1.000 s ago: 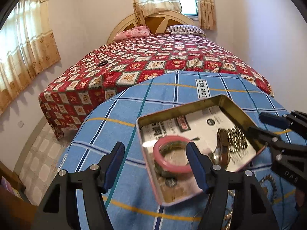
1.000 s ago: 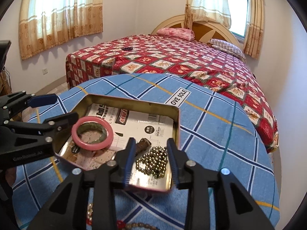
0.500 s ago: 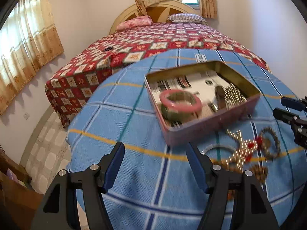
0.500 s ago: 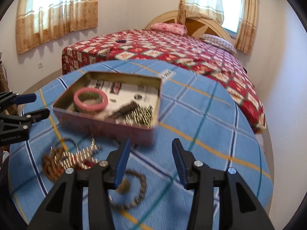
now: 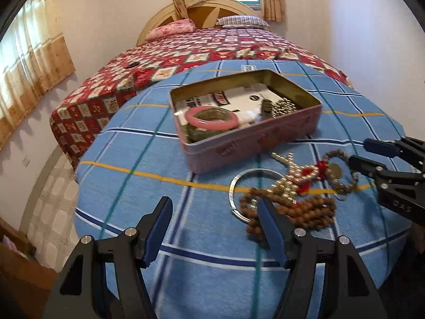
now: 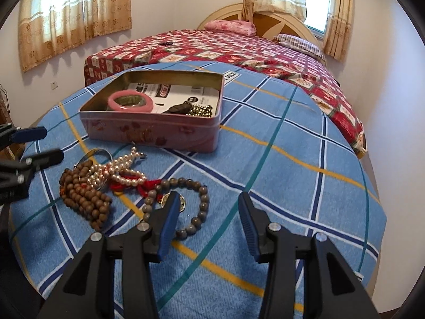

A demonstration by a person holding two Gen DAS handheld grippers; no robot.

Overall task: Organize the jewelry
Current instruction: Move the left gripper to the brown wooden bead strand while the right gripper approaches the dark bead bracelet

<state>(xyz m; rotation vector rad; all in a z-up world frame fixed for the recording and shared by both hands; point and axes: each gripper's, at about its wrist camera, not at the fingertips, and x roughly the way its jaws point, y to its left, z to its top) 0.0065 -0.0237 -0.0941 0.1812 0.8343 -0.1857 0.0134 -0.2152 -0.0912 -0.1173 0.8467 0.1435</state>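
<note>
Both grippers have drawn back from the open pink metal tin [image 6: 151, 133]; the right gripper [image 6: 205, 228] has just been opening, empty, and the left gripper [image 5: 212, 228] gapes empty. Loose, slippery bead strands [image 6: 87, 194] tangle near the blue checked cloth's [image 6: 292, 186] front edge; best pinched across one strand.

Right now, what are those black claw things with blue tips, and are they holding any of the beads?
Those are two hand-held grabbers that a person carries, one per hand. Each has a camera looking along its fingers, so one picture comes from the left grabber and one from the right grabber. Both are open and hold nothing. A blue checked cloth covers the surface. On it stands an open pink metal tin with a pink bangle and small gold beads inside. Beside the tin, loose on the cloth, lie a pearl strand, brown wooden beads and a grey bead bracelet.
</note>
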